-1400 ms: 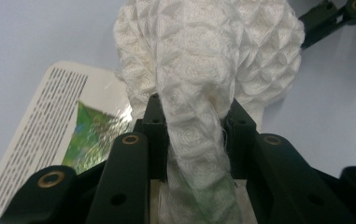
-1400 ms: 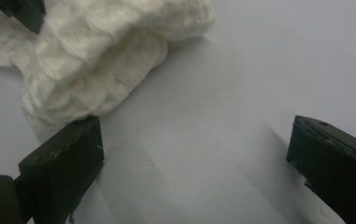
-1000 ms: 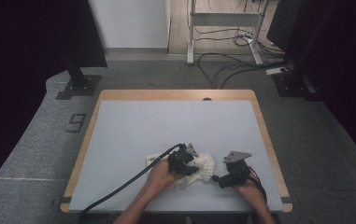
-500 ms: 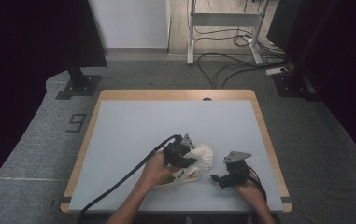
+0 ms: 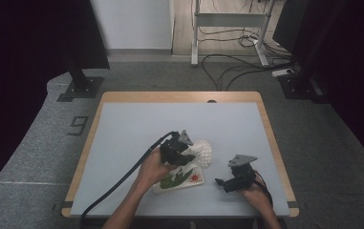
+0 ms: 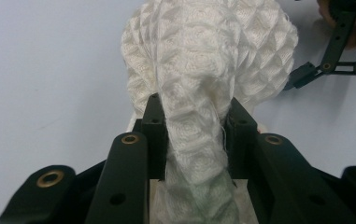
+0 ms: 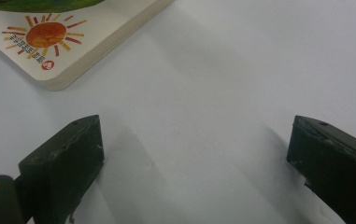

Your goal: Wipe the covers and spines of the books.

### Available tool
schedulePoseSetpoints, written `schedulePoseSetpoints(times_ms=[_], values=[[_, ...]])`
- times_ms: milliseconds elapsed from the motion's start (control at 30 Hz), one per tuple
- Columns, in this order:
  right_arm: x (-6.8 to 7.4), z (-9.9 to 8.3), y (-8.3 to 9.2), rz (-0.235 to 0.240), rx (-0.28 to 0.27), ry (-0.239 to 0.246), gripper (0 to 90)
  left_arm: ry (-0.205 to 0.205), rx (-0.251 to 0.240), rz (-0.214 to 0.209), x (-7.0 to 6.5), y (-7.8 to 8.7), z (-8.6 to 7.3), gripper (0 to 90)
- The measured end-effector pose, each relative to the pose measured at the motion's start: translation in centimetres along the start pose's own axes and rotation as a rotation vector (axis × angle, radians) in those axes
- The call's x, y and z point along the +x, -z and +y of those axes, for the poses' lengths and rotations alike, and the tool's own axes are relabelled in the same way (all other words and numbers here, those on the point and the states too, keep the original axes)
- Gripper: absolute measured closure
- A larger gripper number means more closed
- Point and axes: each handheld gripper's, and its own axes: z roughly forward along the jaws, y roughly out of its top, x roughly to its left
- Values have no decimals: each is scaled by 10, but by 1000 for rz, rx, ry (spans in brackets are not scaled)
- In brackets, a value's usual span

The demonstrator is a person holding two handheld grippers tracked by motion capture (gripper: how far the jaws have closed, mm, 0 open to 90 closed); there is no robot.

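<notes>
Our left tool [image 6: 192,116] is clamped on the white knitted cloth [image 6: 208,51], lifting it off the book [image 5: 182,177]. Our right tool [image 7: 194,154] gapes wide above the table [image 5: 122,143], holding nothing. Next we likely carry the cloth clear without dragging the book.

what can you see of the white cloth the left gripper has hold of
The white cloth looks like a soft knitted or quilted fabric with a raised diamond pattern and a few loose threads. The left gripper pinches a gathered fold of it between its black jaws, so the rest bunches into a rounded lump beyond them. In the high view the cloth sits bunched above the picture book, at the book's far edge.
</notes>
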Motion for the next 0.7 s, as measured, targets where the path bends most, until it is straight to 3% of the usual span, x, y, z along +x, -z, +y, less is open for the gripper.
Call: schedulePoseSetpoints(times_ms=[267, 700], values=[[0, 0, 0, 0, 0, 1, 30, 13, 10, 58, 12, 15, -9, 664], [0, 0, 0, -2, -1, 2, 30, 94, -5, 130, 37, 43, -36, 659]])
